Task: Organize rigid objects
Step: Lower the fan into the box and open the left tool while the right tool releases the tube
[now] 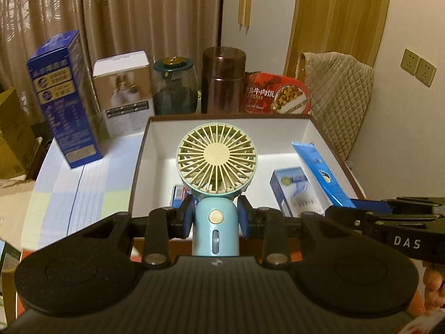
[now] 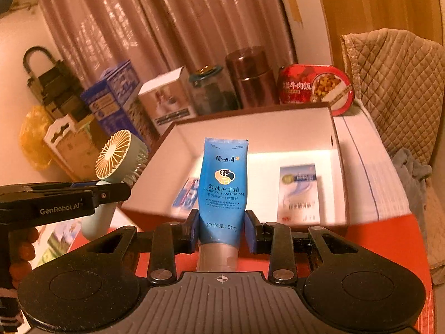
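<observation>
Fan (image 1: 216,164) and tube (image 2: 224,183) above box (image 1: 311,130)

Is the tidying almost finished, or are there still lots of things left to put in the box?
Partly done. Two small boxes already lie inside the big open box. In hand: the left gripper holds a little fan and the right gripper holds a tube of hand cream, both not yet in. Whether the cartons and jars behind belong in too, I can't tell.
</observation>
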The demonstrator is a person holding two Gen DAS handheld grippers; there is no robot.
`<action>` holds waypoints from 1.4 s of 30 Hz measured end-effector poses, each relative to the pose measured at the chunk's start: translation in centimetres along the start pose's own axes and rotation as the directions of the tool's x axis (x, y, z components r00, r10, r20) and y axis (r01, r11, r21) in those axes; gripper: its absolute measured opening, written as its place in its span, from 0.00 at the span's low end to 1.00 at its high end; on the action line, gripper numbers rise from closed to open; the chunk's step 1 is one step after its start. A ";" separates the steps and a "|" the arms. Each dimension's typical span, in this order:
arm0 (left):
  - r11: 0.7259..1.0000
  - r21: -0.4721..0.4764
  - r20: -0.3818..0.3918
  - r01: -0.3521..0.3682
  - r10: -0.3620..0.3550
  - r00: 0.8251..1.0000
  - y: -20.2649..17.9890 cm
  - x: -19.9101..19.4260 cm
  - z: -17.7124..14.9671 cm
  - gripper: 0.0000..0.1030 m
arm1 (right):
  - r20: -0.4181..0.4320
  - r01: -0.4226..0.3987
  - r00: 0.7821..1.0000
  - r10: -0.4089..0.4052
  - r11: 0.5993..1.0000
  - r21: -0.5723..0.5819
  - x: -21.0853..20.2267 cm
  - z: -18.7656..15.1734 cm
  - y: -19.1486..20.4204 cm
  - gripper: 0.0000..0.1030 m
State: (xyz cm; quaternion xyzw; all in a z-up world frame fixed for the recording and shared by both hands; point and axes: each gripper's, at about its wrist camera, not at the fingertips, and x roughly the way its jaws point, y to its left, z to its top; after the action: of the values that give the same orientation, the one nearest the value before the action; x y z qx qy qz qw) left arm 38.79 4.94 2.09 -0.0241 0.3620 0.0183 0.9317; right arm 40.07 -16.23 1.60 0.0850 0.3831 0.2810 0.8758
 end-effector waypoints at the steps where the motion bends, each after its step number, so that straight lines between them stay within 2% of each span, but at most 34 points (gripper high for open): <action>1: 1.000 0.000 -0.002 0.004 -0.004 1.000 0.0 0.6 0.6 0.27 | 0.004 0.004 1.000 -0.004 1.000 0.002 0.3 0.4 -0.1 0.29; 12: 0.999 -0.020 -0.047 0.037 -0.037 0.998 -0.2 6.3 3.9 0.27 | -0.011 0.042 0.999 -0.041 0.996 0.073 5.4 3.9 -2.2 0.29; 20: 0.999 -0.013 -0.080 0.035 -0.036 0.996 -0.6 10.0 5.5 0.27 | -0.045 0.088 0.995 -0.084 0.990 0.108 8.5 4.5 -3.7 0.29; 25: 0.999 -0.025 -0.144 0.040 -0.043 0.989 -0.5 12.8 4.4 0.27 | -0.089 0.116 0.991 -0.104 0.985 0.131 10.4 3.7 -4.5 0.29; 32: 0.998 -0.060 -0.247 0.025 -0.039 0.968 0.5 16.4 2.2 0.27 | -0.162 0.143 0.980 -0.119 0.979 0.144 12.9 2.3 -5.2 0.29; 42: 0.998 -0.059 -0.282 0.021 -0.036 0.959 0.9 17.9 1.8 0.27 | -0.194 0.152 0.973 -0.122 0.978 0.146 14.0 2.1 -5.3 0.29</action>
State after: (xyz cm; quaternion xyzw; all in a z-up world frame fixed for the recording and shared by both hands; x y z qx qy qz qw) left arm 53.14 6.28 -8.65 -0.0576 0.4906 0.0113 0.8694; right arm 51.55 -12.70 -7.61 0.1017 0.4888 0.1948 0.8443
